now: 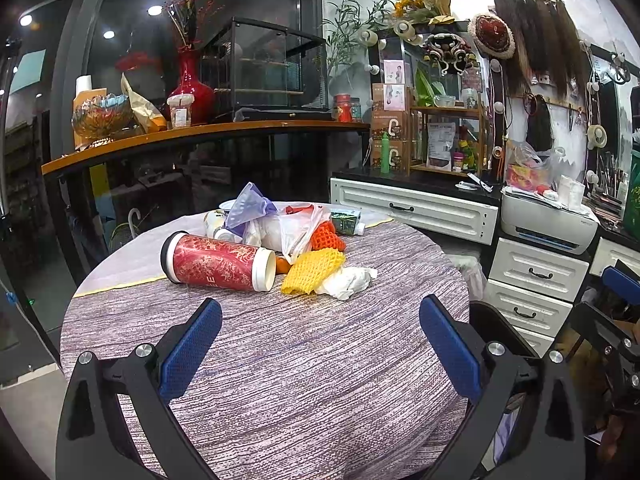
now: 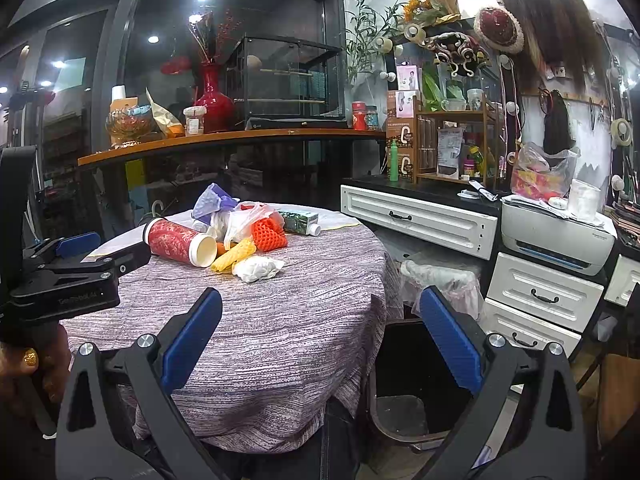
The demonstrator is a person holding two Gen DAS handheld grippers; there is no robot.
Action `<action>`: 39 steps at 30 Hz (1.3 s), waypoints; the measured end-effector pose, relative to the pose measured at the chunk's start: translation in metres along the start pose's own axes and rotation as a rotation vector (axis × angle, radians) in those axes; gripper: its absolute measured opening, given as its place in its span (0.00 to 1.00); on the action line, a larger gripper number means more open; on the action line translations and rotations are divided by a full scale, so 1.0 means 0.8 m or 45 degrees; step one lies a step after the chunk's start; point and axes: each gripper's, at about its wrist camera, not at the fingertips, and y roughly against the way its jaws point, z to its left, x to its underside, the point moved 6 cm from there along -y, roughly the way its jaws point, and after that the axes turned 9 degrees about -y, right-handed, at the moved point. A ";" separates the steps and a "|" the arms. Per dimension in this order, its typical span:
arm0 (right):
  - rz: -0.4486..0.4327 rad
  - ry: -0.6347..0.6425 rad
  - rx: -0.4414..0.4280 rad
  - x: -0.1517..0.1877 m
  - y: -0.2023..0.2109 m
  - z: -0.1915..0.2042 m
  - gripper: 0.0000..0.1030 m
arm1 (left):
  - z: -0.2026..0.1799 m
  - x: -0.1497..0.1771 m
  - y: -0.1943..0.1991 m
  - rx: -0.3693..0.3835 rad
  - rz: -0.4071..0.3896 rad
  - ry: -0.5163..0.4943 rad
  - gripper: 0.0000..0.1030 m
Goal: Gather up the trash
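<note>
A pile of trash lies at the far side of the round table: a red tube can on its side, a yellow foam net, a crumpled white tissue, an orange foam net, a plastic bag, a purple wrapper and a green carton. My left gripper is open and empty over the table, short of the pile. My right gripper is open and empty at the table's right edge, above a dark bin. The pile shows there too: the can, the tissue.
A bin lined with a clear bag stands right of the table. White drawers and a printer line the right wall. A shelf with a red vase stands behind. The left gripper shows at the right view's left.
</note>
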 end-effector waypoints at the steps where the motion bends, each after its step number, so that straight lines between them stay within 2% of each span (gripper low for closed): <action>1: -0.002 0.000 0.001 0.000 0.001 0.000 0.95 | 0.000 0.002 -0.002 0.001 0.002 0.000 0.95; 39: 0.003 -0.004 0.000 0.002 0.001 0.003 0.95 | -0.001 0.007 -0.007 0.004 0.011 -0.003 0.95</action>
